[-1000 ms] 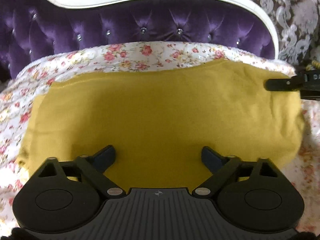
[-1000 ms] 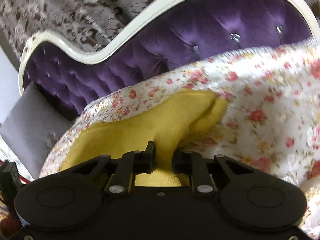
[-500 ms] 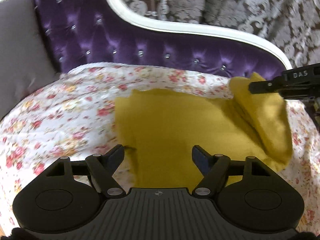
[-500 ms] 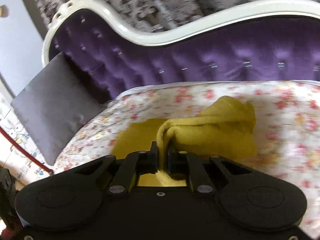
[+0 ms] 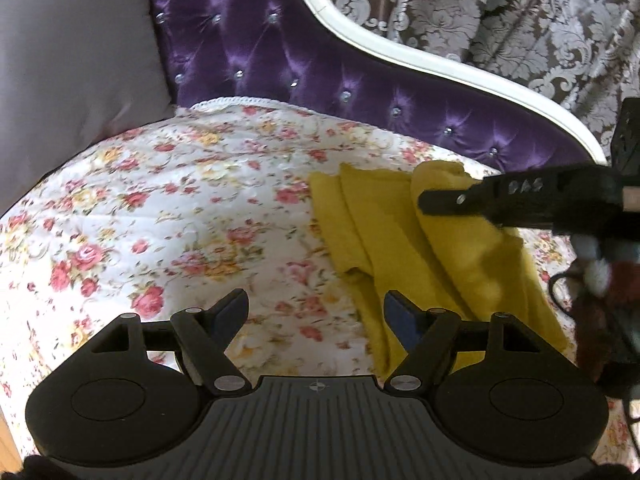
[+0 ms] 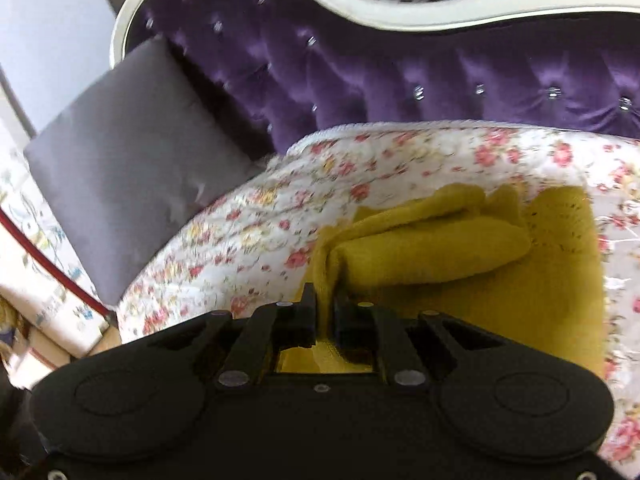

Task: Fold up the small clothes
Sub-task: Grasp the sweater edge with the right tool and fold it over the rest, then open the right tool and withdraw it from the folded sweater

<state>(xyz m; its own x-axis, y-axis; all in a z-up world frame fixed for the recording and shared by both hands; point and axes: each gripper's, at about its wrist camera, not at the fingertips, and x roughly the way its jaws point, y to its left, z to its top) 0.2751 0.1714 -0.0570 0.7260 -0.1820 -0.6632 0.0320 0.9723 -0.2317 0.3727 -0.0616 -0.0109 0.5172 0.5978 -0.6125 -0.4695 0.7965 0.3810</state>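
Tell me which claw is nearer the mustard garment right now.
Right. The right claw is shut on a fold of the mustard garment. The left claw is open over the floral cover, beside the garment's edge, gripping nothing.

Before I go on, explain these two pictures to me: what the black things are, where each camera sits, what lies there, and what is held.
There is no robot here. A person holds a two-finger gripper in each hand, and a fisheye camera on each looks forward along its fingers.

In the left wrist view, the left gripper is the black shape at the bottom. Its fingers stand wide apart and hold nothing. The black bar at the right is the right gripper seen from the side.

In the right wrist view, the right gripper is shut on a fold of the yellow cloth.

The cloth lies partly folded on a floral cover over a purple sofa, with a grey cushion at one end.
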